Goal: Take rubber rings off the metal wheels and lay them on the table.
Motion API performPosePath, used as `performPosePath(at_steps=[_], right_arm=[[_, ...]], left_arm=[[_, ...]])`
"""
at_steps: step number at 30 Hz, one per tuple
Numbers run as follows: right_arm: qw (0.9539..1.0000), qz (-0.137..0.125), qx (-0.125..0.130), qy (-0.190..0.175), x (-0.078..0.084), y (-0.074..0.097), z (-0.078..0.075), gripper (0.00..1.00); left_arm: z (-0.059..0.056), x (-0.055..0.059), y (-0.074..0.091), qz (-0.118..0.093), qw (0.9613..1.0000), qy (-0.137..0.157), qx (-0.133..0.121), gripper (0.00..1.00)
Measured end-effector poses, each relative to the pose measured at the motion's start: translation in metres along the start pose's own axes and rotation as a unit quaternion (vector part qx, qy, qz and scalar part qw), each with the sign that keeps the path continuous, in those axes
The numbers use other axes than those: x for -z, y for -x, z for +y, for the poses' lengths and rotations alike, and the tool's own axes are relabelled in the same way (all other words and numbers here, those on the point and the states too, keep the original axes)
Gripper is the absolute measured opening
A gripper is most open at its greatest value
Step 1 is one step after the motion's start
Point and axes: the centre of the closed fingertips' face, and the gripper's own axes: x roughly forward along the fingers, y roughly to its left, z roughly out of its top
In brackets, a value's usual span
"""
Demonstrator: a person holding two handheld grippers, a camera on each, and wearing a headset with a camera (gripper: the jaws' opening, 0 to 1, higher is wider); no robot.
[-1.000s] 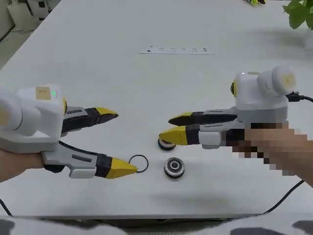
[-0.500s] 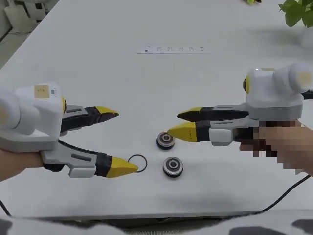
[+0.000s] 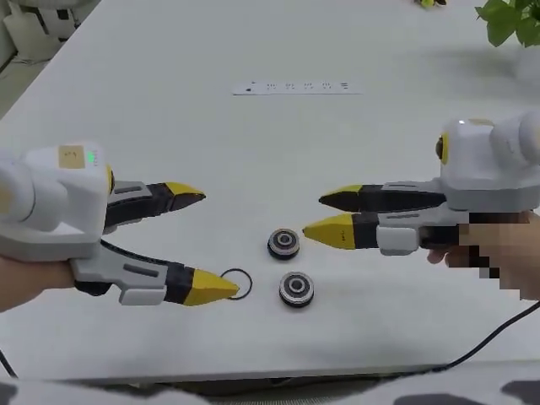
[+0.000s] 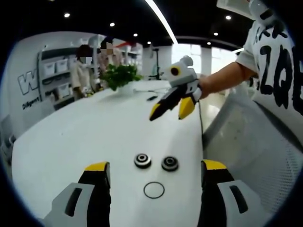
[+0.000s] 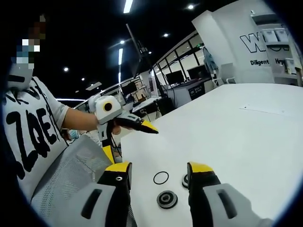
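Black rubber ring [image 3: 251,283] lying flat; near wheel [image 3: 296,288], far wheel [image 3: 284,243] just beside.

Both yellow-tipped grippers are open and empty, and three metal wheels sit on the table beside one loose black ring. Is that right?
Not quite: the head view shows two metal wheels, not three. The rest holds: the left gripper and the right gripper are open and empty, and one loose rubber ring lies on the table beside them.
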Motion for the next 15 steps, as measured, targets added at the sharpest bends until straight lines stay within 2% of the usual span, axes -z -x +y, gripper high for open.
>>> performPosePath(at_steps=[15], right_arm=[[0.9999, 0.008, 0.008, 0.012, 0.009, 0.011, 0.0, 0.47]], left_arm=[[0.0, -0.002, 0.0, 0.0, 1.0, -0.001, 0.002, 0.79]])
